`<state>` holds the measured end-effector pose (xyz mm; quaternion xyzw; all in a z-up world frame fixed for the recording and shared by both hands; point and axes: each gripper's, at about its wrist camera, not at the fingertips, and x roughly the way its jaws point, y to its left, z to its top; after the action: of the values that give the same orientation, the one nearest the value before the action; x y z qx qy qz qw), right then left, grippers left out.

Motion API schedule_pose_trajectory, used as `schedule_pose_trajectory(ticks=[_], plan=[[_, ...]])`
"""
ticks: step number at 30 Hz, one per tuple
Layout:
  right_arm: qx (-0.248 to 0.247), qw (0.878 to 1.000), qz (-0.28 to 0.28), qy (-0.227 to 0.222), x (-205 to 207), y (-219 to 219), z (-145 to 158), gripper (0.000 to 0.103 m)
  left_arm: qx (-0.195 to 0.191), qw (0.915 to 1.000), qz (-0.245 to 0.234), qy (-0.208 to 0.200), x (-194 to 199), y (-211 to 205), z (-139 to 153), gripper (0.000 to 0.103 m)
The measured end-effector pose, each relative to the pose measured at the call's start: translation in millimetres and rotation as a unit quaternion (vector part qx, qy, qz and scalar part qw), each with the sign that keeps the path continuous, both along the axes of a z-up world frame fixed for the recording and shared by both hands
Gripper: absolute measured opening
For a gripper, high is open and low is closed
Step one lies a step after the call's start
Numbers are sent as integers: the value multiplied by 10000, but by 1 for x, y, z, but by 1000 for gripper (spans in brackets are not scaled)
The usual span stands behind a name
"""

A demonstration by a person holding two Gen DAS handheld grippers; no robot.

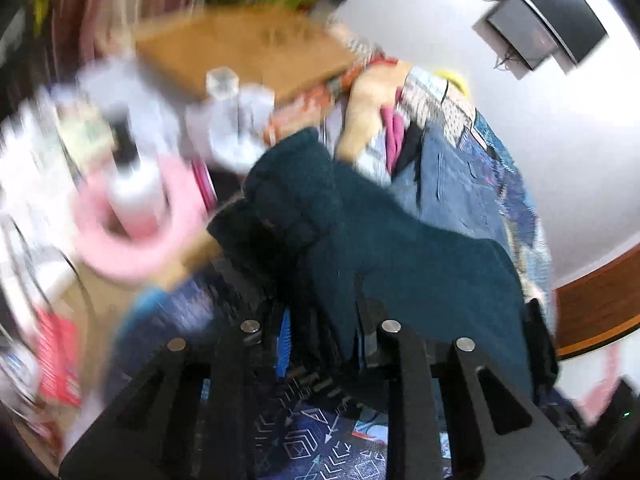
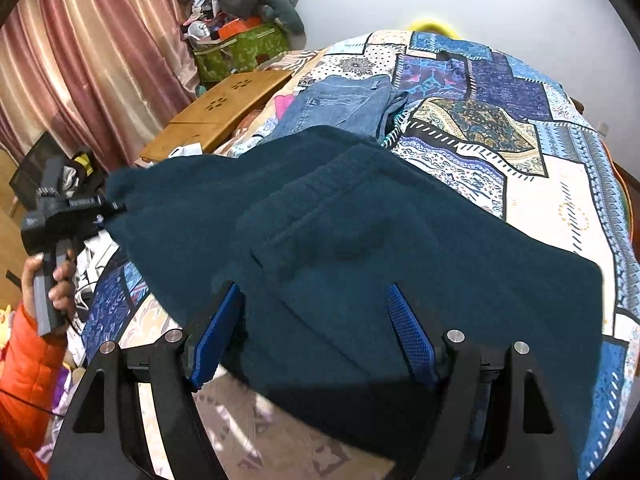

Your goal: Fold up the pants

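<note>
Dark teal pants [image 2: 360, 232] lie spread on the patchwork bedspread [image 2: 520, 140]. Their left edge is lifted off the bed. My left gripper [image 2: 110, 210], held by a hand [image 2: 60, 280] in an orange sleeve, is shut on that edge. In the blurred left wrist view the pants [image 1: 400, 248] drape over the left gripper [image 1: 320, 320] and hide its fingertips. My right gripper [image 2: 314, 320] stands open over the near part of the pants. Its blue pads [image 2: 216, 332] sit wide apart, with cloth lying between them and nothing pressed.
Blue jeans [image 2: 344, 104] lie folded on the bed beyond the pants. A wooden lap table [image 2: 224, 108] sits at the bed's left side, with a green box [image 2: 244, 48] of clutter and a pink curtain [image 2: 100, 60] behind. A blurred pink ring [image 1: 132, 220] shows at left.
</note>
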<state>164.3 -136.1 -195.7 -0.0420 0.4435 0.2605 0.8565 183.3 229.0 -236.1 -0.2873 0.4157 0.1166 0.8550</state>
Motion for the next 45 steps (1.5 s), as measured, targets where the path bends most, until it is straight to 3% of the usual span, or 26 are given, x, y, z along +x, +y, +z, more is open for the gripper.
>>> schedule_pose_trajectory(ticks=[4, 7, 9, 11, 18, 27, 30, 38, 45], plan=[[121, 9997, -153, -128, -8, -25, 7, 73, 1284, 9908, 14, -429, 0, -23, 55, 19], [125, 9985, -511, -170, -9, -53, 8, 73, 2181, 9721, -114, -861, 3, -49, 97, 18], [145, 9970, -750, -126, -10, -72, 7, 73, 2564, 9592, -274, -1157, 6, -69, 122, 17], [171, 9937, -1108, -79, -10, -98, 4, 73, 2703, 9513, -422, -1421, 9, -88, 142, 16], [255, 9839, -1756, 201, -17, -151, -12, 73, 2611, 9325, -1201, -2185, 30, -162, 199, 12], [672, 9811, -1778, 355, -24, -162, -29, 79, 2270, 9138, -2267, -2491, 62, -260, 222, 10], [751, 9813, -1731, 372, -24, -165, -32, 79, 2163, 9070, -2599, -2511, 73, -292, 221, 9], [915, 9798, -1737, 386, -25, -168, -34, 80, 2033, 8787, -3648, -2312, 88, -392, 194, 9], [1019, 9785, -1745, 409, -25, -173, -35, 80, 1984, 8484, -4610, -1683, 77, -455, 142, 9]])
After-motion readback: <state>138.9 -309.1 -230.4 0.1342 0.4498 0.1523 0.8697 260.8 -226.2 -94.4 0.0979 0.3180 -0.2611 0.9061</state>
